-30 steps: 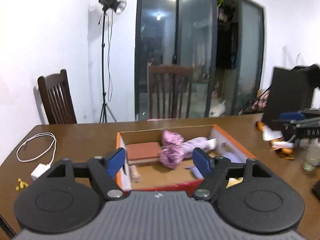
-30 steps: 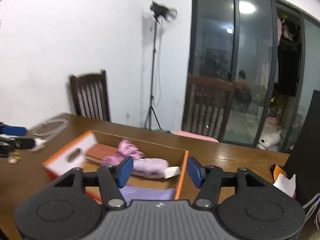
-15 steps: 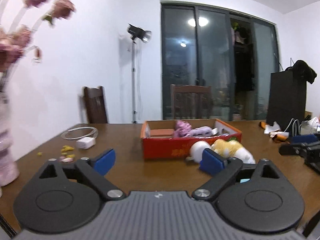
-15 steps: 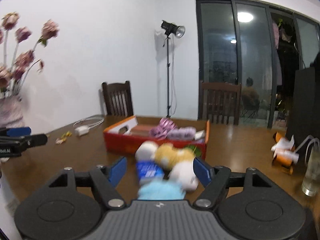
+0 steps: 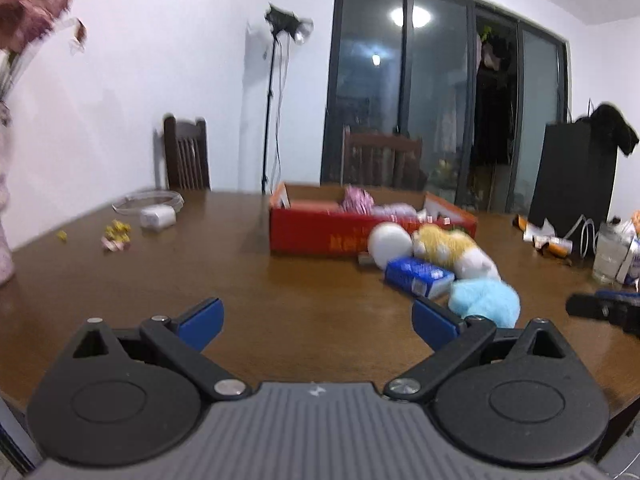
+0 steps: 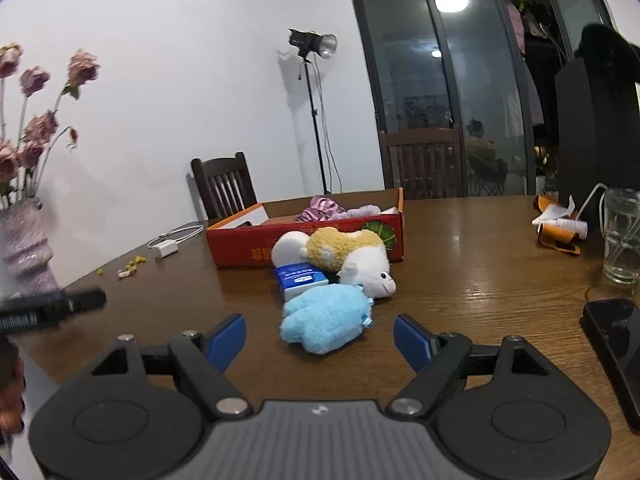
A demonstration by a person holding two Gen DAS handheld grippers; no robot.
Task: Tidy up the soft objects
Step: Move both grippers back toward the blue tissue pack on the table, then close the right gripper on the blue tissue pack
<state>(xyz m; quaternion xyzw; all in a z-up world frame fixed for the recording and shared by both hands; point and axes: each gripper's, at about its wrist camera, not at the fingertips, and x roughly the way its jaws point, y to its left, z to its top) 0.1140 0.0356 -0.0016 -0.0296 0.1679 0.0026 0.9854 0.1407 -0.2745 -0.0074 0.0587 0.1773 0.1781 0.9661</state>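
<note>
Wood-grain brown dining table [image 6: 480, 264] fills the lower half of both wrist views and carries everything else. Far across it, near the middle, sits a shallow red cardboard box [image 6: 240, 246] with an orange rim, open at the top; a crumpled purple cloth [image 6: 322, 206] and other pale soft pieces lie inside it. Just in front of the box's near wall, on the bare table, a cluster of soft things touches one another: a yellow-and-white plush animal [image 6: 352, 252] lying on its side, a round white plush ball [image 6: 288, 246] to its left against the box, a blue-and-white tissue pack [image 6: 300, 276] in front of the ball, and nearest of all a fluffy light-blue plush toy [image 6: 326, 318].

The right gripper [image 6: 320, 336] hangs low over the table with its blue-padded jaws spread; they have just been opening, and the light-blue toy sits just beyond and between the tips, untouched. The left gripper [image 5: 316, 318] stands to the left of the cluster with its jaws spread wide, having just been opening too, only bare table between them; the light-blue toy lies just beyond its right finger [image 5: 436, 320].

A clear drinking glass [image 6: 622, 234] stands at the right edge, a dark phone [image 6: 616, 340] nearer on the right, and a white charger with its coiled cable [image 6: 168, 246] far left.
</note>
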